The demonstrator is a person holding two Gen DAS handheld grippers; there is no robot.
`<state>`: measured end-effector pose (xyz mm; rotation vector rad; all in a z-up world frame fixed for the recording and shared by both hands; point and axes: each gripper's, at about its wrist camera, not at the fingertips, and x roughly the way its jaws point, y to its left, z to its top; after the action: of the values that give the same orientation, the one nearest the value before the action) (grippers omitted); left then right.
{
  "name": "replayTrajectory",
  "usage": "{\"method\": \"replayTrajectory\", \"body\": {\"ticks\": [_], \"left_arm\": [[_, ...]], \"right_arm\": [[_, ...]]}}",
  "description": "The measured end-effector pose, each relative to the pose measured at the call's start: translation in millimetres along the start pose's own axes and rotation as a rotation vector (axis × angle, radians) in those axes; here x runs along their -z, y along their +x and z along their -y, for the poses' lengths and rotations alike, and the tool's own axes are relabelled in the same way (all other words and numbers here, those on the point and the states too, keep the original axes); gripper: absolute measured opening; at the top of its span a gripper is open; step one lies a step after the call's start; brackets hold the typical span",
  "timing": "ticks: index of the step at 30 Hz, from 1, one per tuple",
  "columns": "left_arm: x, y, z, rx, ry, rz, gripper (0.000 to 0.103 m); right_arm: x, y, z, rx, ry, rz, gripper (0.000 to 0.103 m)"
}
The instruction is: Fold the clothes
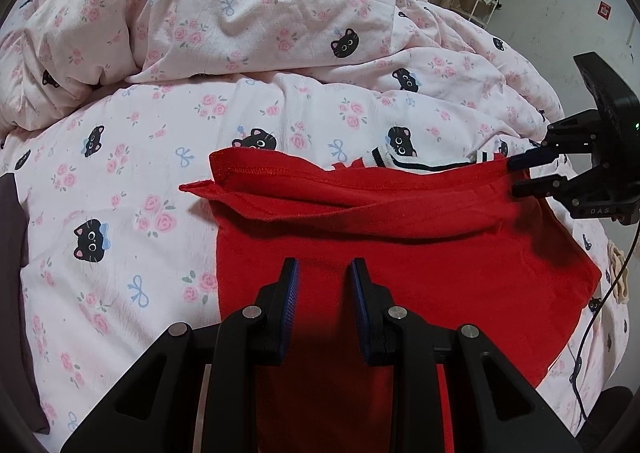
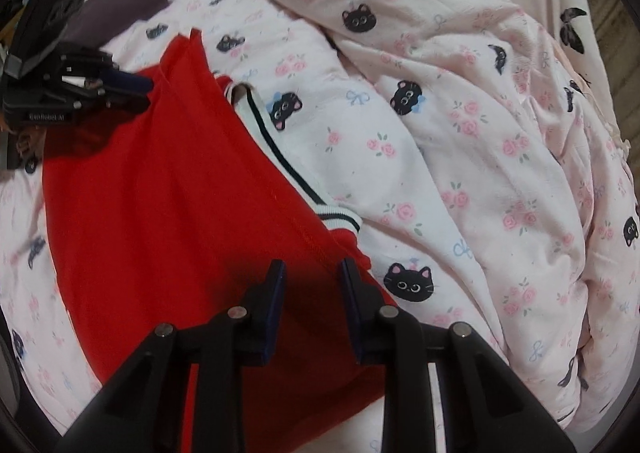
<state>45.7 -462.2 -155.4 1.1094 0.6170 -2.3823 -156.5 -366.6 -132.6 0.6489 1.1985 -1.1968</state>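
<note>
Now the red shirt [image 1: 400, 253] lies flat on the bed [image 1: 120, 213], one edge lapped over. Both the left tongs [image 1: 324, 273] and the right tongs [image 2: 310, 273] hover narrowly parted, holding nothing. Better to pinch matching corners, lift evenly, then lay hem to collar without dragging.

Flat bed sheet [image 1: 120, 181] left of the red garment [image 1: 400, 273] lies open for passage; the bunched duvet [image 1: 240, 13] walls off the bed's far side.
</note>
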Motion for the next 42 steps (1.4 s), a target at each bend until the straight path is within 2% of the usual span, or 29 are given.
{"method": "replayTrajectory", "body": {"ticks": [3, 4, 5, 6, 16, 21, 23, 25, 26, 31, 34, 42], "left_arm": [[0.0, 1.0, 0.1, -0.004, 0.001, -0.006, 0.023], [0.0, 1.5, 0.2, -0.005, 0.002, -0.008, 0.023], [0.1, 1.7, 0.0, -0.004, 0.0, -0.009, 0.023], [0.3, 2.0, -0.2, -0.003, -0.002, -0.01, 0.023], [-0.2, 1.4, -6.8, -0.027, -0.022, -0.013, 0.023], [0.1, 4.5, -15.8, -0.041, -0.046, -0.022, 0.023], [0.4, 5.0, -15.7, -0.042, -0.044, -0.024, 0.023], [0.8, 5.5, -15.6, -0.044, -0.042, -0.026, 0.023], [1.0, 5.7, -15.5, -0.045, -0.041, -0.027, 0.023], [1.1, 6.6, -17.3, -0.04, -0.045, -0.032, 0.023], [1.1, 6.7, -17.0, -0.042, -0.044, -0.033, 0.023], [0.9, 8.4, -16.9, -0.045, -0.043, -0.036, 0.023]], "right_arm": [[0.7, 5.8, -2.8, 0.003, -0.026, -0.028, 0.027], [0.9, 7.1, -3.5, 0.0, -0.03, -0.034, 0.024], [1.1, 8.5, -4.2, -0.003, -0.034, -0.04, 0.018], [1.2, 9.6, -4.9, -0.007, -0.038, -0.05, 0.002], [-0.4, -15.1, 9.6, 0.025, -0.008, -0.008, 0.003], [-1.8, -7.5, 22.3, 0.059, 0.039, -0.031, 0.003], [-0.6, -4.3, 19.8, 0.073, 0.036, -0.033, 0.008], [1.6, -5.9, 20.7, 0.104, 0.041, -0.024, 0.034], [3.5, -8.8, 24.0, 0.115, 0.052, -0.014, 0.037], [20.6, -24.1, 52.1, 0.139, 0.135, -0.006, 0.035], [37.0, -31.3, 65.9, 0.111, 0.174, -0.01, 0.035], [42.5, 3.2, 58.6, 0.045, 0.203, -0.028, 0.035]]}}
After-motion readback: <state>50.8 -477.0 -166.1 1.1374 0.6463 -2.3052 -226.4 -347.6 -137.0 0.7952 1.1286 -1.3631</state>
